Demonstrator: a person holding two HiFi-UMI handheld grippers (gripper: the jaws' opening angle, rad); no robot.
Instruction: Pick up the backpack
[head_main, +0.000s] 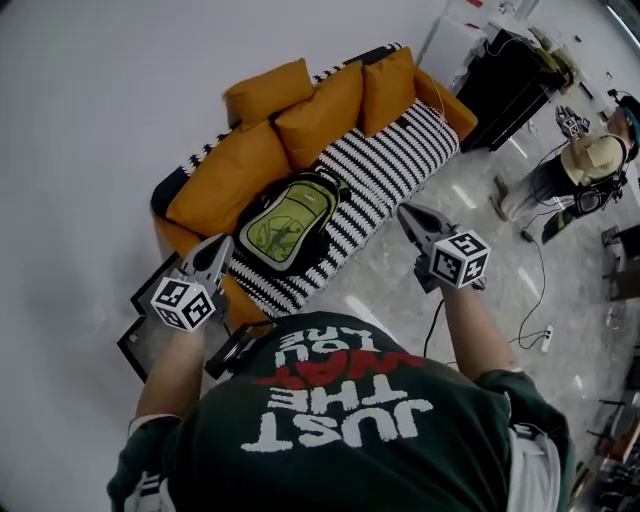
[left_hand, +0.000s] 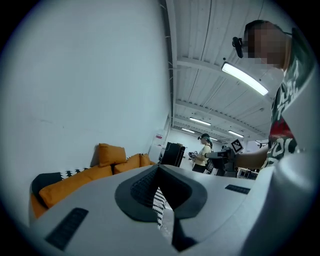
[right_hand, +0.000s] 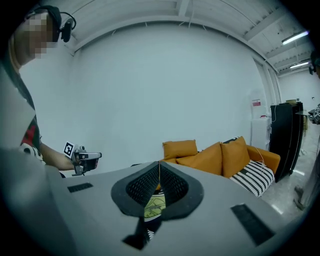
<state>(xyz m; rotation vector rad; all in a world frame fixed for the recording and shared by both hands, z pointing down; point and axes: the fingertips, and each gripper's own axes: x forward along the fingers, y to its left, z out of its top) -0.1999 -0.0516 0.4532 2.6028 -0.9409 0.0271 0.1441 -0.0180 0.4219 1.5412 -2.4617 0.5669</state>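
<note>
1. Your right gripper (right_hand: 159, 166) has its jaws pressed together, with nothing between them. Your left gripper (left_hand: 160, 169) looks the same: the tips meet and it is empty.
2. The backpack (head_main: 286, 224), green and black, lies on the striped seat of the sofa (head_main: 400, 160), a little left of the centre in the head view. It rests against an orange cushion (head_main: 225, 175). Both grippers are near it, but neither touches it.
3. I judge that this is the approach step. Before you reach in, open one pair of jaws, because closed tips can only push the fabric.
4. Aim for a strap or handle at the dark upper end of the bag. I cannot see a handle clearly, so look for it first.
5. Both your forearms are stretched forward, the left at the lower left and the right at the centre right. The grippers point towards the sofa, only slightly downward, with the backpack between them.
</note>
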